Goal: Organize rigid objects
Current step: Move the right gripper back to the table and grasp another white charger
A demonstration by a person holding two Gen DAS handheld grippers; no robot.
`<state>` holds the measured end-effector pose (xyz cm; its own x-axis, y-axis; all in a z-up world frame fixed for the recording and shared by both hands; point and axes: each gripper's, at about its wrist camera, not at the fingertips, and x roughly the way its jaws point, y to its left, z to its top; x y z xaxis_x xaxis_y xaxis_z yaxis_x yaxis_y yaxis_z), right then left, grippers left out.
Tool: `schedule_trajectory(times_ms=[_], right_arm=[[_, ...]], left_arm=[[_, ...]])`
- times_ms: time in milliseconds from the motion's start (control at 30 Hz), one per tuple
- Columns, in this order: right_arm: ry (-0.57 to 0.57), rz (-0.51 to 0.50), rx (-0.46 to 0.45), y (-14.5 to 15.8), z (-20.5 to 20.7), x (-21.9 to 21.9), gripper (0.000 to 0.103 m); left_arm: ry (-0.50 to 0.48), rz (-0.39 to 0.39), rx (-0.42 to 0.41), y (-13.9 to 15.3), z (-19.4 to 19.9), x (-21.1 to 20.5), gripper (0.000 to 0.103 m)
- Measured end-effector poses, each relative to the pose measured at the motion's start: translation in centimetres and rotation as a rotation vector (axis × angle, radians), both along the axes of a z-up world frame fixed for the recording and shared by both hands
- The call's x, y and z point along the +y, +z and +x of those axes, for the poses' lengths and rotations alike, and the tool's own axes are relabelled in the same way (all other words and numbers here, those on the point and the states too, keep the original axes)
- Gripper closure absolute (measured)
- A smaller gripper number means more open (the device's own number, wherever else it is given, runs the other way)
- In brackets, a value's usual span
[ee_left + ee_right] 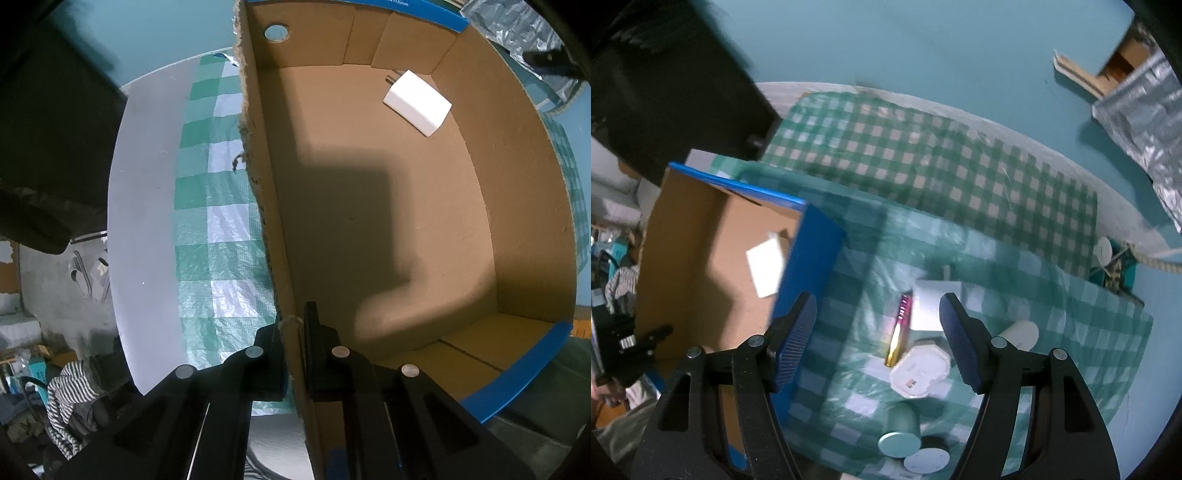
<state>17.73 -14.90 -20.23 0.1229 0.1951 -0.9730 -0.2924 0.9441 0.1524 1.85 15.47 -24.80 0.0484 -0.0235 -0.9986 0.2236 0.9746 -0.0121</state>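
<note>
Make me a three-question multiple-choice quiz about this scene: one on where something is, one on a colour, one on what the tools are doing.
1. Where does the white charger lie?
A. on the checked cloth
B. inside the cardboard box
C. between the right jaws

2. What colour is the checked tablecloth?
A. red and white
B. black and yellow
C. green and white

3. What is the left gripper doing?
A. clamping the box wall
B. hanging open over the cloth
C. holding the charger

Answers:
1 B, it rests on the box floor near a corner.
2 C, green and white squares show in both views.
3 A, its jaws stand either side of the cardboard wall, shut on it.
</note>
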Motion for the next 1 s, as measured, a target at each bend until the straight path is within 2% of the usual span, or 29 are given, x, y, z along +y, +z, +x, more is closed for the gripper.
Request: schedule_trajectory(times_ms=[233,367,533,700,800,1000], right_arm=[[-0.049,0.005,0.056,-3.5,0.3,-1.6,0.033],[-0.045,-0.037,0.069,-5.8,0.9,-1.9,0.033],[-0.046,-0.122,0.064,-7.4,1.2,-2.9,0.033],[-0.059,-0.124,0.106,-9.1,1.2,-4.0,0.033],[-0.054,-0.109,0.111,-9.7,1.2,-3.9,0.033],[-0.019,-0.140,0.130,-11.3,1.0,-3.0,0.033]], left_arm=[[0.005,0.010,-0.010,0.2,0.3,0.4,0.096],[0.020,0.002,-0.015,0.5,0.2,0.5,0.096],[0.014,0.009,-0.030,0.5,0.2,0.3,0.096],[0.022,0.011,-0.027,0.6,0.2,0.4,0.096],[0.023,0.007,-0.023,0.6,0.2,0.5,0.096],[0.018,0.007,-0.018,0.5,0.2,0.4,0.096]])
